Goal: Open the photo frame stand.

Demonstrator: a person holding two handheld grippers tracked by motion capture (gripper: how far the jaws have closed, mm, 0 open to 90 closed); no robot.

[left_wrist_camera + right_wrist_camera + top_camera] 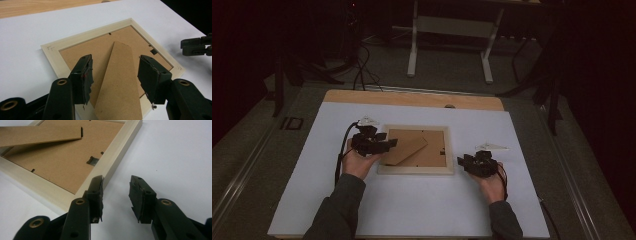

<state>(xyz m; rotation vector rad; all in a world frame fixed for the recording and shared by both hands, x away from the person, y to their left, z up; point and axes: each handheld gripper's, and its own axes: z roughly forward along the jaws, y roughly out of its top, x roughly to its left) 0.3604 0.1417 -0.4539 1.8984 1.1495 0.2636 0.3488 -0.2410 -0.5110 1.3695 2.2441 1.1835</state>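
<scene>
Two dark grey sleeves come in from the bottom edge of the high view, and each hand holds a black two-jaw tool over the white sheet that covers the wooden table.

Lying face down near the middle of this sheet is the pale wooden picture frame, so its brown fibreboard back panel is turned up. From this panel a brown fibreboard stand leg lifts up at a slant. Its lower end is cut off by the bottom edge of the left gripper view, so the end cannot be seen there.

The left gripper stands over the near left corner of the frame. Its jaws are apart, one on each side of the stand leg, and the pads do not press on it. Whether the left pad touches the edge of the leg is hard to tell. In the high view this gripper covers the corner of the frame and the leg's lower end.

The right gripper stays just beside the right rail of the frame, low over the sheet. Its jaws are also apart, with only white sheet between them. Its left jaw is very near the outer edge of the rail, but contact cannot be confirmed. Part of the frame is cut off in this view.

The floor behind the table is dark and difficult to read.
</scene>
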